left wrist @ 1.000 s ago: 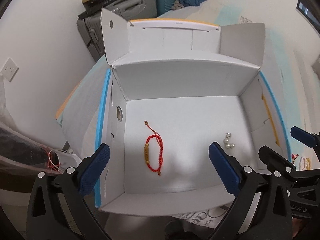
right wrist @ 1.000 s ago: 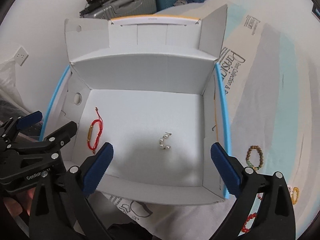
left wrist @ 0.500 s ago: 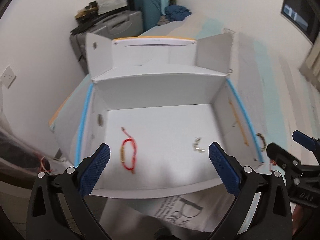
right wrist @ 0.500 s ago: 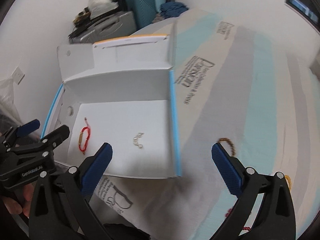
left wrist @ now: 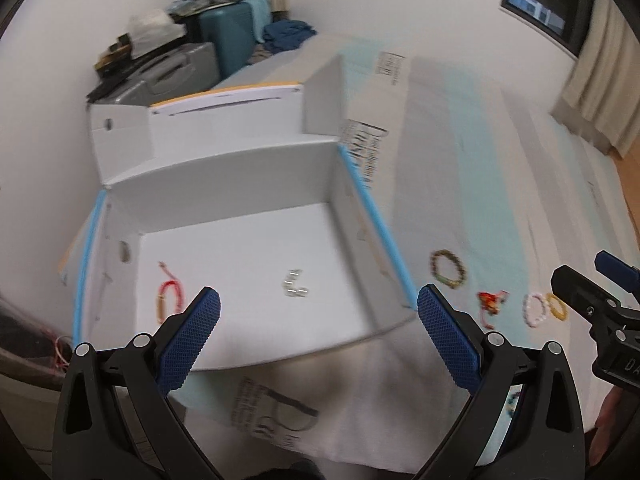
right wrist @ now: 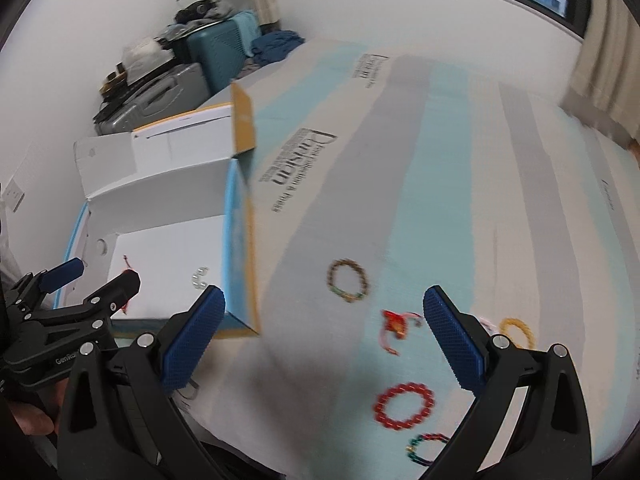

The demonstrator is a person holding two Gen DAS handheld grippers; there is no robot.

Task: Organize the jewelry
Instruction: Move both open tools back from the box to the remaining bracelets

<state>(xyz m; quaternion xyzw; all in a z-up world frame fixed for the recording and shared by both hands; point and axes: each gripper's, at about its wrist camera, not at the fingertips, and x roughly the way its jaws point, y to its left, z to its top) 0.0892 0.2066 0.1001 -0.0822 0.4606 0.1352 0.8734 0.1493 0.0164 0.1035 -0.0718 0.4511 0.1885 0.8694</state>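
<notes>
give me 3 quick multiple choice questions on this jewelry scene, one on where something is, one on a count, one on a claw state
1. Where is the pearl piece?
A. in the white box
B. on the bedsheet
C. in a claw

2. How many jewelry pieces lie in the box?
A. none
B. two
C. five

3. What state is the right claw in?
A. shut on a bracelet
B. shut on nothing
C. open

Answers: 1 A, it rests on the box floor. 2 B, only the pearl piece and the red cord bracelet. 3 C, its pads stand wide apart, holding nothing.
</notes>
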